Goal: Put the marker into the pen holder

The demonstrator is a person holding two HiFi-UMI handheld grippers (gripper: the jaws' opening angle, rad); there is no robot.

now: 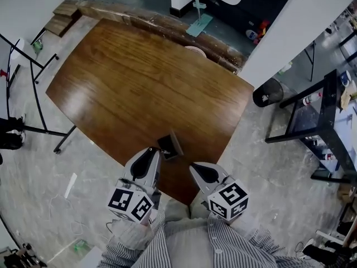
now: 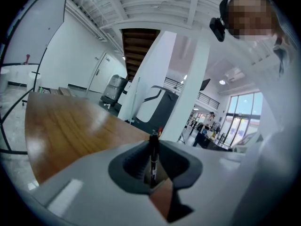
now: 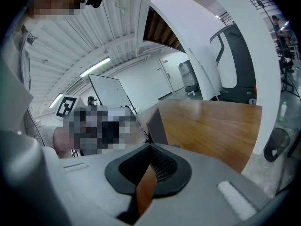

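Marker (image 2: 153,157) sits pinched in the left gripper (image 1: 151,153), at eight o'clock of the pen holder (image 1: 170,145), so I'd center it over the opening before releasing, while the right gripper (image 1: 196,168) stays out, pressed together, empty.

upright black marker (image 2: 153,159); dark pen holder (image 1: 170,146) on table (image 1: 139,82).

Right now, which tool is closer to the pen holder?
Left. The left tool, holding the marker, sits right beside the pen holder on its left side. The right tool sits farther off, toward the person and to the holder's right.
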